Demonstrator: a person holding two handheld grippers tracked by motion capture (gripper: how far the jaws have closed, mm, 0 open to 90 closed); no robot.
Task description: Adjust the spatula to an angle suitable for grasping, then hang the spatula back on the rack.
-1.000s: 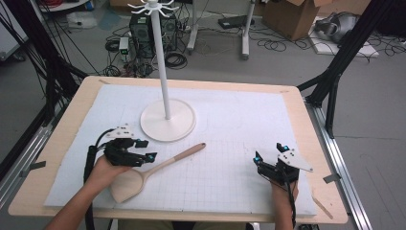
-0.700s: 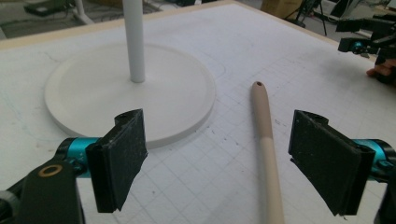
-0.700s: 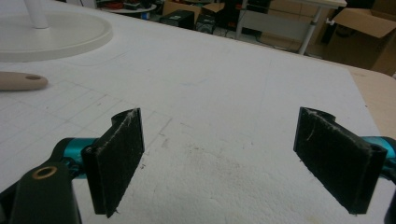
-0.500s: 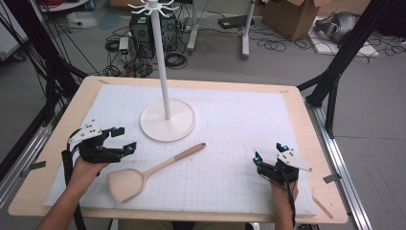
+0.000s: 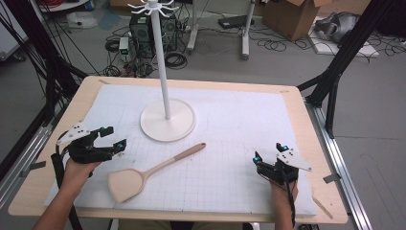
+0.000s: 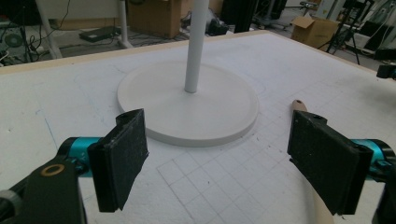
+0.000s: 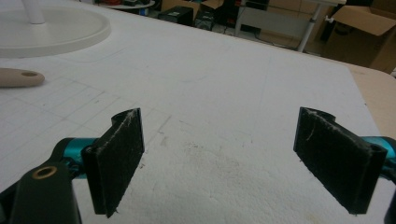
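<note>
A wooden spatula (image 5: 143,173) lies flat on the white mat, blade toward the near left, handle end (image 6: 297,105) pointing at the stand; that end with its hole (image 7: 21,77) also lies at the left of the right gripper view. A white stand (image 5: 167,120) with a round base (image 6: 187,102) and a tall pole rises at the mat's centre back. My left gripper (image 5: 110,138) hovers open left of the spatula, nothing between its pads. My right gripper (image 5: 269,157) rests open near the front right, empty.
The white gridded mat (image 5: 230,129) covers a wooden table (image 5: 316,143). Hooks (image 5: 153,7) crown the stand's pole. Black frame legs stand at both sides of the table. Cables, a computer tower and cardboard boxes lie on the floor beyond.
My left gripper has pulled away from the spatula's blade to the left, leaving the spatula on the mat. The right gripper has stayed put.
</note>
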